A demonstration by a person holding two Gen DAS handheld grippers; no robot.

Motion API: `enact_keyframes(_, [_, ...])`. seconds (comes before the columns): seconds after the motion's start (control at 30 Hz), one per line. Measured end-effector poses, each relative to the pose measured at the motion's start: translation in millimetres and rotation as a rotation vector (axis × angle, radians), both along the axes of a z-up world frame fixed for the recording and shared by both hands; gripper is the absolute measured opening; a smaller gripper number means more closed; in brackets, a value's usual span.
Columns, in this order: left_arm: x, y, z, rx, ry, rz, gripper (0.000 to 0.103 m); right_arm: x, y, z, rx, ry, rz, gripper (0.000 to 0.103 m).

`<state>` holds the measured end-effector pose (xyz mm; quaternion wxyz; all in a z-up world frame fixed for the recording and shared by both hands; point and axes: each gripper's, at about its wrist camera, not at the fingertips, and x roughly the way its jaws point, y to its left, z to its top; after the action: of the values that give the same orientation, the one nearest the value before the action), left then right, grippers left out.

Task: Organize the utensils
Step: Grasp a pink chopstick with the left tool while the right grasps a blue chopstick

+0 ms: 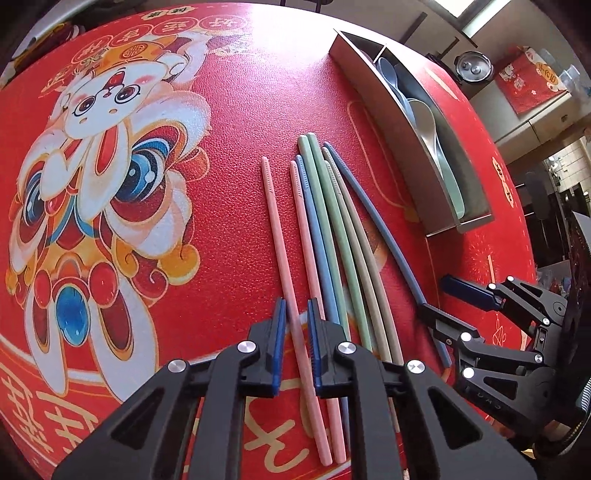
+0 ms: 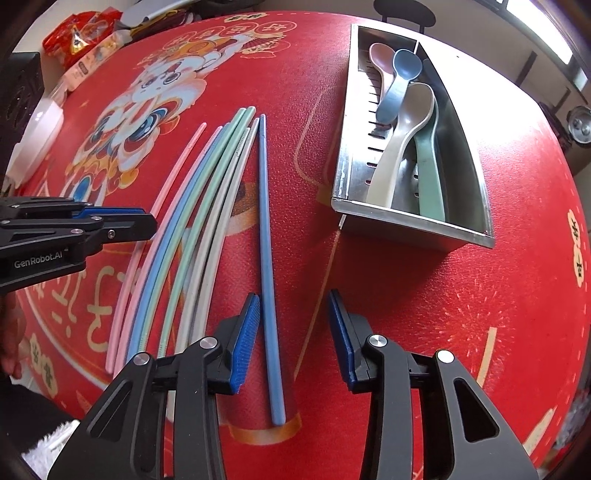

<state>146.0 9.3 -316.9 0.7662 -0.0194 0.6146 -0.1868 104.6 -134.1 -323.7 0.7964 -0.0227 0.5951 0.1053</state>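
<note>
Several pastel chopsticks (image 1: pixel 325 240) lie side by side on the red table mat, also in the right wrist view (image 2: pixel 207 206). My left gripper (image 1: pixel 297 314) straddles a pink chopstick (image 1: pixel 280 236), jaws narrowly apart, not clearly clamping it. My right gripper (image 2: pixel 293 306) is open over the near end of a dark blue chopstick (image 2: pixel 266 258), which lies beside its left finger; the gripper also shows in the left wrist view (image 1: pixel 436 295). A steel utensil tray (image 2: pixel 345 155) holds several spoons (image 2: pixel 402 122).
The red mat (image 1: pixel 229 110) with a lion-dance print covers the round table. Snack packets (image 2: pixel 81 33) and a white object (image 2: pixel 40 125) sit at the far left edge. A pot (image 1: pixel 472 68) stands beyond the table.
</note>
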Motion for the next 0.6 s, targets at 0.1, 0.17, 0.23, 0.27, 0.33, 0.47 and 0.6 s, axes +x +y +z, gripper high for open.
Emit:
enact_keyframes(0.1, [2, 1, 1, 0.039, -0.014, 0.005, 0.007, 0, 1, 0, 0.004, 0.002, 0.008, 0.035])
enact_keyframes(0.17, [4, 10, 2, 0.063, -0.021, 0.027, 0.007, 0, 1, 1, 0.011, 0.006, 0.012, 0.032])
enact_keyframes(0.23, [5, 16, 2, 0.066, -0.02, 0.035, 0.007, 0, 1, 0, 0.019, 0.009, 0.011, 0.032])
enact_keyframes(0.27, [5, 17, 2, 0.075, -0.022, 0.036, 0.007, 0, 1, 0, 0.021, 0.009, 0.009, 0.031])
enact_keyframes(0.33, [4, 17, 2, 0.085, -0.026, 0.033, 0.008, 0, 1, 1, 0.026, 0.01, 0.008, 0.03])
enact_keyframes(0.47, [4, 13, 2, 0.111, -0.042, 0.025, 0.009, 1, 2, 1, 0.042, 0.015, 0.014, 0.026])
enact_keyframes(0.6, [8, 11, 1, 0.113, -0.053, 0.024, 0.009, 4, 6, 0, 0.074, 0.031, 0.031, 0.015])
